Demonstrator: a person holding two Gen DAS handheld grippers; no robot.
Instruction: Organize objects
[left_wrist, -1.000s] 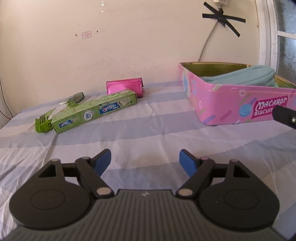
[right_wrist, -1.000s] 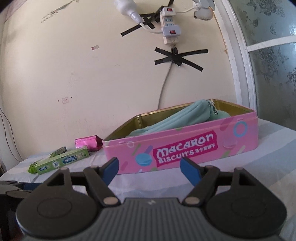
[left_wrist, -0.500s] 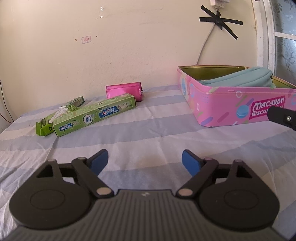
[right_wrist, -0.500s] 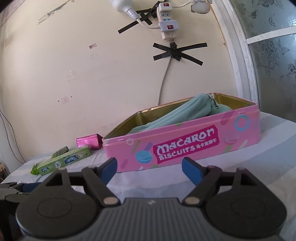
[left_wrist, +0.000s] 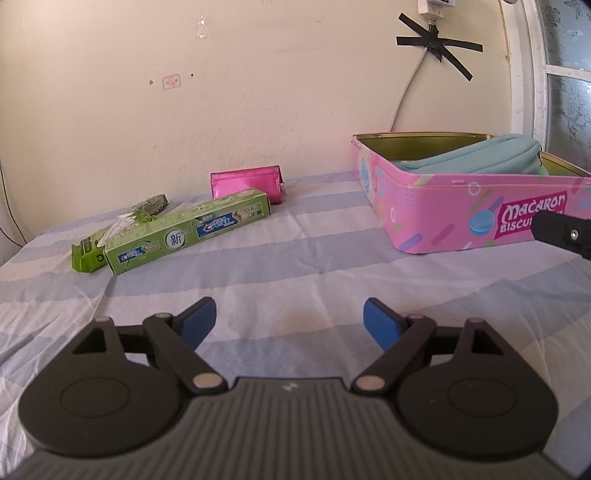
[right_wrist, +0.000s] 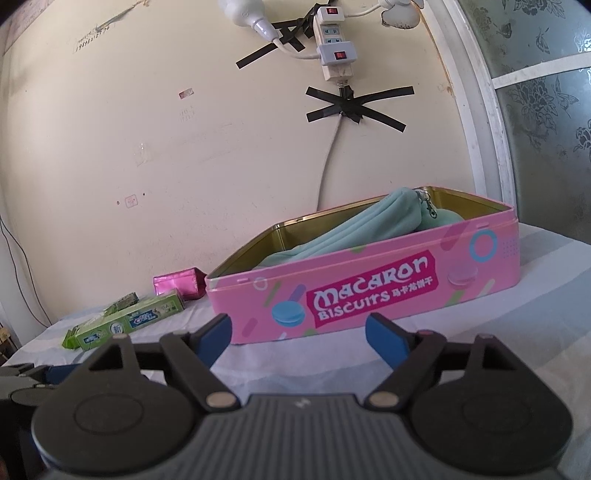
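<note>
An open pink biscuit tin (left_wrist: 443, 221) (right_wrist: 369, 280) stands on the striped sheet at the right, and a teal pouch (left_wrist: 480, 157) (right_wrist: 351, 232) lies inside it. Left of the tin lie a green toothpaste box (left_wrist: 184, 236) (right_wrist: 129, 323), a second green box (left_wrist: 86, 256) behind it, a small green packet (left_wrist: 149, 205) and a shiny pink pouch (left_wrist: 245, 184) (right_wrist: 177, 284). My left gripper (left_wrist: 290, 312) is open over bare sheet, well short of the boxes. My right gripper (right_wrist: 299, 325) is open just in front of the tin's long side, holding nothing.
The wall rises right behind the objects, with a taped cable (right_wrist: 332, 147) and a power strip (right_wrist: 334, 48) above the tin. A window frame (right_wrist: 491, 129) borders the right side. The striped sheet (left_wrist: 295, 266) spreads between the boxes and the tin.
Both grippers' jaws have spread a little wider. The things on the sheet lie where they were.
</note>
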